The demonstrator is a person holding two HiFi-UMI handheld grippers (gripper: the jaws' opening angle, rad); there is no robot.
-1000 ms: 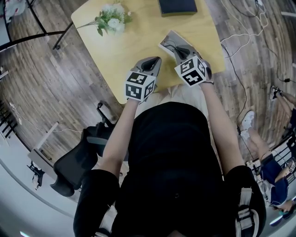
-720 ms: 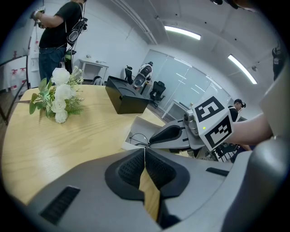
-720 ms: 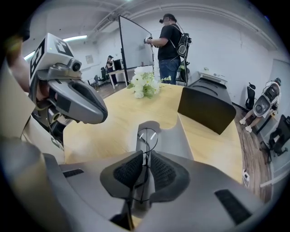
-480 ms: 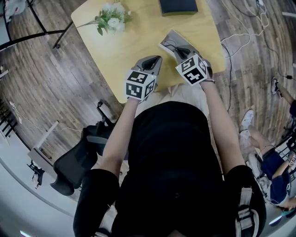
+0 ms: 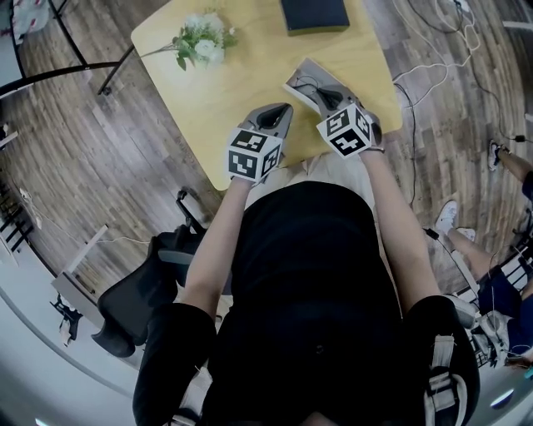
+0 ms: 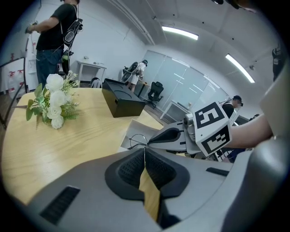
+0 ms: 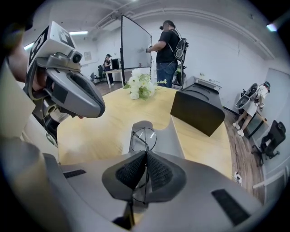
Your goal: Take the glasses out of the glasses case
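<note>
An open grey glasses case (image 5: 305, 76) (image 7: 168, 134) lies on the light wooden table (image 5: 241, 79). Thin wire-framed glasses (image 7: 144, 138) (image 6: 137, 141) rest in it. My right gripper (image 7: 146, 156) (image 5: 326, 93) is over the case's near end. Its jaws are closing tight, and the pads pinch the wire frame between the lenses. My left gripper (image 6: 145, 152) (image 5: 279, 110) is to the left of the case, low over the table, shut with nothing between its pads. In the left gripper view the right gripper (image 6: 170, 135) reaches the glasses.
A bunch of white flowers (image 5: 200, 37) (image 6: 54, 102) lies at the table's far left. A black box (image 5: 313, 12) (image 7: 197, 108) stands at the far edge behind the case. An office chair (image 5: 141, 291) is on the floor to my left. Other people stand in the room.
</note>
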